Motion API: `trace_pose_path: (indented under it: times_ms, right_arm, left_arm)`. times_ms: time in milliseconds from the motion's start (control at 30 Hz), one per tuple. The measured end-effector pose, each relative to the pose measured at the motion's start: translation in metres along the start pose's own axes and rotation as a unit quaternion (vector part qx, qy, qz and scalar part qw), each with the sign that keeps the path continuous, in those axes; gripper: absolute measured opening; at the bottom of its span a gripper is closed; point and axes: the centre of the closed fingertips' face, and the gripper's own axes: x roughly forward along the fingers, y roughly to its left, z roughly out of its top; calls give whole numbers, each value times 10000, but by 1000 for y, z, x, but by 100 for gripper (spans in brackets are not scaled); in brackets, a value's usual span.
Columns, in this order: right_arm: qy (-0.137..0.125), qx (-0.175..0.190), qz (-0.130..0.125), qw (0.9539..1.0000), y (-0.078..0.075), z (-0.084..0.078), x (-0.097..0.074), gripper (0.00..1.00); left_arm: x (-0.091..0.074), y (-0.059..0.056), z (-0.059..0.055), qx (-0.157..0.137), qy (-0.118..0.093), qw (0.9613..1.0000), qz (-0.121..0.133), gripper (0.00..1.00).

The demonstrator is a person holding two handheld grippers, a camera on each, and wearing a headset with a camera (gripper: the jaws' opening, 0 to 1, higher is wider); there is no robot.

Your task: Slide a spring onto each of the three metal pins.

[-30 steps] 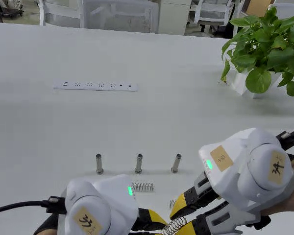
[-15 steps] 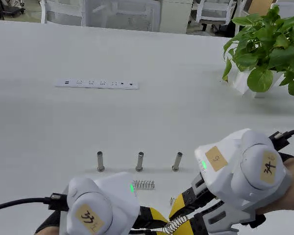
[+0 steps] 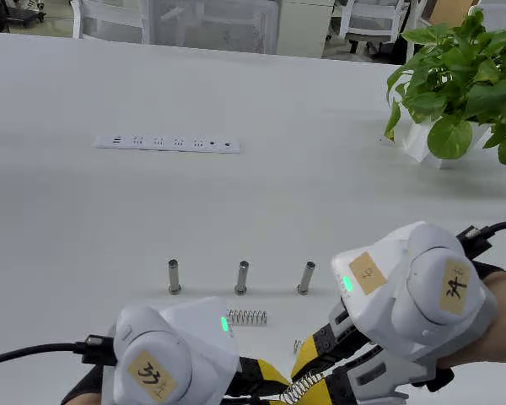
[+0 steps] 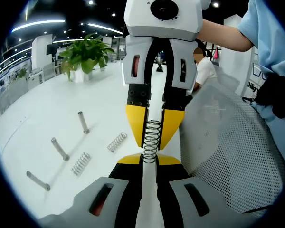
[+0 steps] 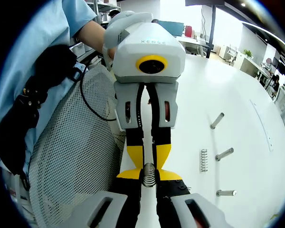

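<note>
While both tools meet low at the near edge of the table (image 3: 320,194), we read the stickers first. The left gripper (image 3: 268,381) carries a tan tag with a handwritten 33 and one more mark we can't make out. The right gripper (image 3: 314,377) shows a 34 tag with the same trouble, plus a second tag whose scribble is too small to read. A green light glows on each housing. In the right gripper view we catch faint lettering on the left tool's shell, something like XENSE, though we won't swear to it.

Now the spring (image 4: 152,138): it lies lengthwise between the right gripper's yellow tips, which are closed in against its coils. The left jaws are drawn to a narrow slot with the spring's near end sitting between their tips; whether they truly pinch it, we cannot tell. In the head view the bottom edge cuts off part of that spring and of both tools.

Out on the table stand the left pin (image 3: 174,277), middle pin (image 3: 242,278) and right pin (image 3: 306,277), upright in a row and all bare. A loose spring (image 3: 246,317) lies just in front of the middle pin. A second loose spring (image 3: 296,345) peeks out beside the right gripper's finger, half hidden. Far back we see a power strip (image 3: 167,143) and a potted plant (image 3: 460,76).
</note>
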Motion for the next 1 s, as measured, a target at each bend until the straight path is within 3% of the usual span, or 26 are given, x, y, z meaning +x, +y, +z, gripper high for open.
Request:
trace_pose_path:
  times_ms: [367, 700, 867, 1000]
  right_arm:
    - [35, 9, 23, 10000, 2, -1, 0, 7]
    - [57, -79, -13, 10000, 0, -1, 0, 6]
    - [64, -108, 6, 9999, -1, -1, -2, 6]
    - [103, -157, 2, 9998, -4, -1, -3, 6]
  left_arm:
    - [1, -2, 0, -3, -2, 10000, -17, 6]
    - [0, 2, -1, -63, -78, 9998, 154, 8]
    - [-4, 10, -5, -182, -90, 9991, 369, 18]
    - [-13, 23, -12, -325, -56, 9969, 712, 31]
